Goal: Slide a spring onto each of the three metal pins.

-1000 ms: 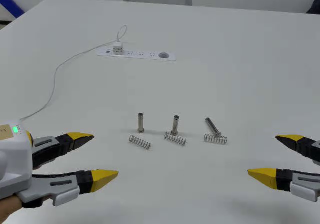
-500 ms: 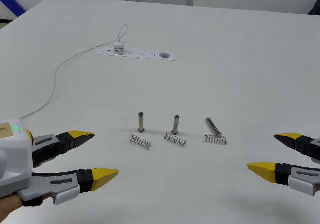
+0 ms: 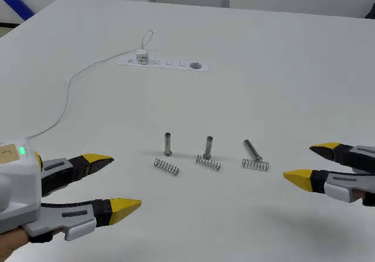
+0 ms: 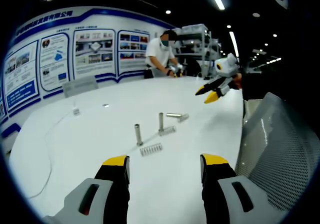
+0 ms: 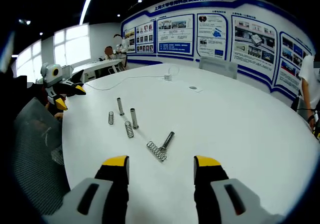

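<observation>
The right gripper [image 3: 299, 163] is cut off by the head view's right edge, so its body is out of sight. The left gripper [image 3: 125, 181] hovers low at the left. Both have their jaws apart and hold nothing. Between them on the white table [image 3: 281, 68] are three pins [image 3: 208, 146] — two upright, the rightmost tipped over — each with a spring [image 3: 166, 166] lying just in front. A power strip [image 3: 164, 64] and its cable [image 3: 67, 95] lie well behind.

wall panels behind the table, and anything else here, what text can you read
Nothing reads clearly.
On the blue-and-white wall panels: header characters and poster print, too blurred to read.
On the long white power strip: markings too small to read.
On the small tan sticker on the left gripper: a mark, too blurred to read.
</observation>
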A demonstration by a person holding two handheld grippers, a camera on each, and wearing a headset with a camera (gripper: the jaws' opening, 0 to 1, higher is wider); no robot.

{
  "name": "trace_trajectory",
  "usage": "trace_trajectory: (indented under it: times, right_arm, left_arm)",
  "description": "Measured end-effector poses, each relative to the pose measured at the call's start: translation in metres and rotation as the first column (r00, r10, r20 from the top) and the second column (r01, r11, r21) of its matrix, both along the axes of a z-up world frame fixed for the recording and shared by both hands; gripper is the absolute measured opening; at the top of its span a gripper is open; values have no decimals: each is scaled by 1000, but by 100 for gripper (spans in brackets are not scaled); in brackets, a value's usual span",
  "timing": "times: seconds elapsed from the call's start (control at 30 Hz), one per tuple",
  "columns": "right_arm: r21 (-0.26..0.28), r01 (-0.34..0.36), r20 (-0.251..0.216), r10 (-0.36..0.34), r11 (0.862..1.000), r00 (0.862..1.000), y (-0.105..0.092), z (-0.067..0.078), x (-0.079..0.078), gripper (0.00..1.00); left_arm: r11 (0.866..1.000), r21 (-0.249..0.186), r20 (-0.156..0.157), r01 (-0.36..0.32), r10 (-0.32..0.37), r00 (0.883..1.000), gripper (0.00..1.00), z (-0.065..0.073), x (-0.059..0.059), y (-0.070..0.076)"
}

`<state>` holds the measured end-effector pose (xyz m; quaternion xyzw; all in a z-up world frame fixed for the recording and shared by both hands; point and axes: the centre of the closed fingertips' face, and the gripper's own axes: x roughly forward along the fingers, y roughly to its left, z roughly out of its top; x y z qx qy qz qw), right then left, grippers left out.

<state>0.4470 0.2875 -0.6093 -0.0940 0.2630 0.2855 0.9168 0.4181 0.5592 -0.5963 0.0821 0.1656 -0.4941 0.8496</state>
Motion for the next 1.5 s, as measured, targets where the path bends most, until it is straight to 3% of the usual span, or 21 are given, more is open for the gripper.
trace_trajectory:
  times: [0.47, 0.9, 1.23, 1.5]
  right_arm:
    - [-62, -11, -54, 8, 998, 998, 14, -6, 38, 40]
    - [-110, 9, -125, -23, 994, 992, 25, -23, 71, 30]
    - [-129, 59, -191, -83, 990, 978, 32, -40, 89, 23]
    - [-162, 108, -241, -146, 981, 960, 35, -57, 97, 18]
  left_arm:
    - [1000, 4, -4, -2, 2, 1000, 58, -1, -1, 1]
    - [1000, 1, -4, -5, 5, 1000, 57, -1, -1, 1]
    - [1000, 0, -4, -6, 6, 1000, 56, -1, -1, 1]
    - [1000, -4, -3, -10, 10, 1000, 56, -1, -1, 1]
